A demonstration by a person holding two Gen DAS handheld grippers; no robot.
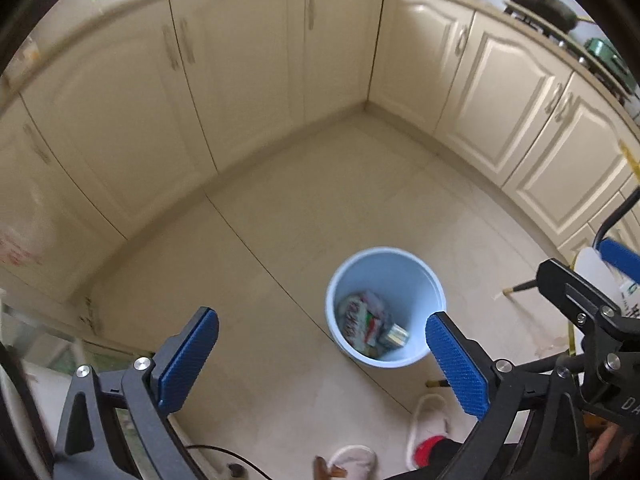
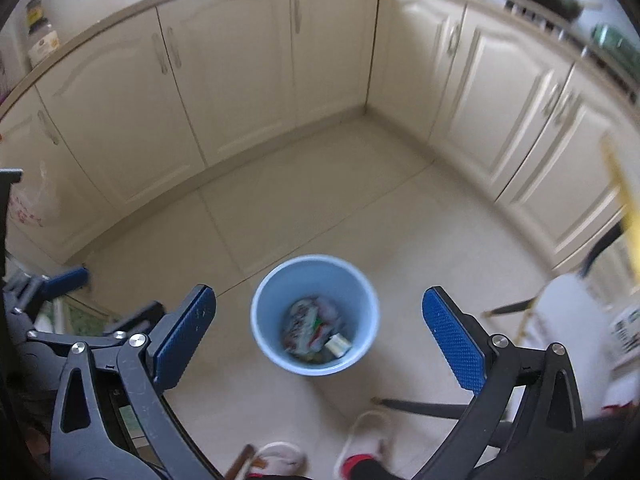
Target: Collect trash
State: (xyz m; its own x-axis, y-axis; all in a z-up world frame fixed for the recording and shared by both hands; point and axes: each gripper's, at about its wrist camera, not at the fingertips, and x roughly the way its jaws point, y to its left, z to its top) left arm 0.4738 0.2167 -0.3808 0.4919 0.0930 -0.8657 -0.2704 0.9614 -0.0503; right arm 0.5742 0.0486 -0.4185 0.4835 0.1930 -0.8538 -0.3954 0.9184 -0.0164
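Observation:
A light blue bin (image 1: 412, 270) stands on the tiled floor and holds crumpled wrappers (image 1: 362, 318) and a small box (image 1: 394, 336). My left gripper (image 1: 322, 358) hangs high above the floor, open, with nothing between its blue pads; the bin lies below, toward its right finger. In the right wrist view the same bin (image 2: 280, 292) with its trash (image 2: 310, 326) sits between the fingers, far beneath my right gripper (image 2: 320, 340), which is open and empty. The right gripper's blue pad (image 1: 620, 258) shows at the left view's right edge; the left gripper's pad (image 2: 70, 280) shows at the right view's left edge.
Cream cabinets (image 1: 248, 80) wrap round the floor corner. A stove with a pan (image 1: 540, 0) is on the counter at the upper right. The person's slippered feet (image 2: 364, 436) stand near the bin. Chair legs (image 2: 432, 406) and a white bag (image 2: 576, 320) stand at the right.

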